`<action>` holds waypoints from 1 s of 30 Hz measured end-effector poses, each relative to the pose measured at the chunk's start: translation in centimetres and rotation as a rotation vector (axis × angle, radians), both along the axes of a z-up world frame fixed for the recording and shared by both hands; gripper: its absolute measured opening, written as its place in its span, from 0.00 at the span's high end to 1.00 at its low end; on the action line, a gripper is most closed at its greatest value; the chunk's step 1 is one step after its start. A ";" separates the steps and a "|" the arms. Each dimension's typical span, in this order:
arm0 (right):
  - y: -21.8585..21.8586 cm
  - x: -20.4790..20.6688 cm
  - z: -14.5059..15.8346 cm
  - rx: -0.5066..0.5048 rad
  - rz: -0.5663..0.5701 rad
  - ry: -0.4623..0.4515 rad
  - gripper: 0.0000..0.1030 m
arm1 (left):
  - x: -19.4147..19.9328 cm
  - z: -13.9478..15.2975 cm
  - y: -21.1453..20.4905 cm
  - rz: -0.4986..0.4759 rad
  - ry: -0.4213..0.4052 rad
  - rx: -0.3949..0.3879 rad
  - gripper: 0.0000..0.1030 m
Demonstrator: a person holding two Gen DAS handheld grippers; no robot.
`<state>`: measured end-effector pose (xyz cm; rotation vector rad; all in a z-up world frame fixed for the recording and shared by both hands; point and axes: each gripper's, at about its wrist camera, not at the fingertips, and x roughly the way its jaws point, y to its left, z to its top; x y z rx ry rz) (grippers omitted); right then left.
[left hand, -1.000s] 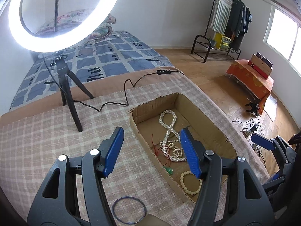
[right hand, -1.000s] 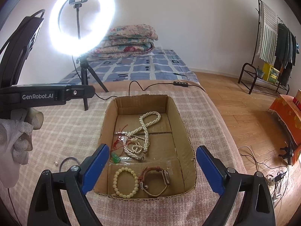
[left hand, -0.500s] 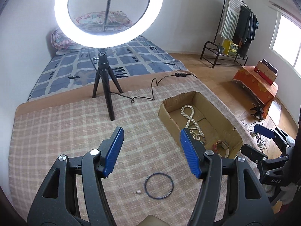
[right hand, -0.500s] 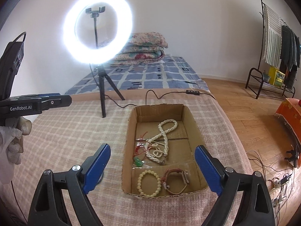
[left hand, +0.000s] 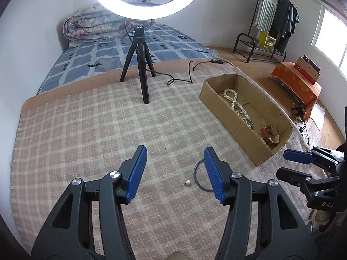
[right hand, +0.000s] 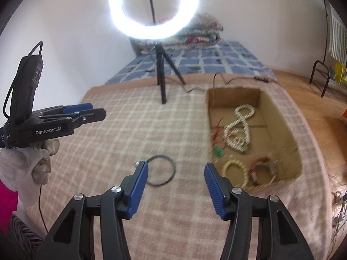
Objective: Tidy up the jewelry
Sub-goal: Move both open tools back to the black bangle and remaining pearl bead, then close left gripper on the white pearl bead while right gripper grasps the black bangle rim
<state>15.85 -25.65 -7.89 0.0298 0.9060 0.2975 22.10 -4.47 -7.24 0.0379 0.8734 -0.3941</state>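
Blue bangle [left hand: 200,176] half-hidden behind left gripper [left hand: 175,155]; both jaws closing, empty; rt view blurred.

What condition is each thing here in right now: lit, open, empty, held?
Ring light: lit.
Cardboard box: open-topped, jewelry inside.
Pearl necklace: lying in the box.
Dark bangle: loose on the blanket.
Small pearl: loose beside the bangle.
Left gripper: empty, jaws closing.
Right gripper: empty, jaws closing.
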 end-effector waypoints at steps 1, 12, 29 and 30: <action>0.3 0.1 -0.7 0.008 -0.002 0.024 0.52 | -0.2 -0.5 0.1 -0.008 0.011 -0.003 0.48; 1.2 1.3 -7.1 0.058 -0.103 0.202 0.59 | -1.2 -5.8 -1.1 -0.172 0.111 0.056 0.57; 1.3 3.1 -10.1 0.062 -0.229 0.237 0.66 | -0.1 -9.5 -3.4 -0.280 0.141 0.101 0.67; 1.4 3.2 -10.1 0.057 -0.231 0.234 0.66 | 0.0 -9.6 -3.6 -0.289 0.136 0.107 0.67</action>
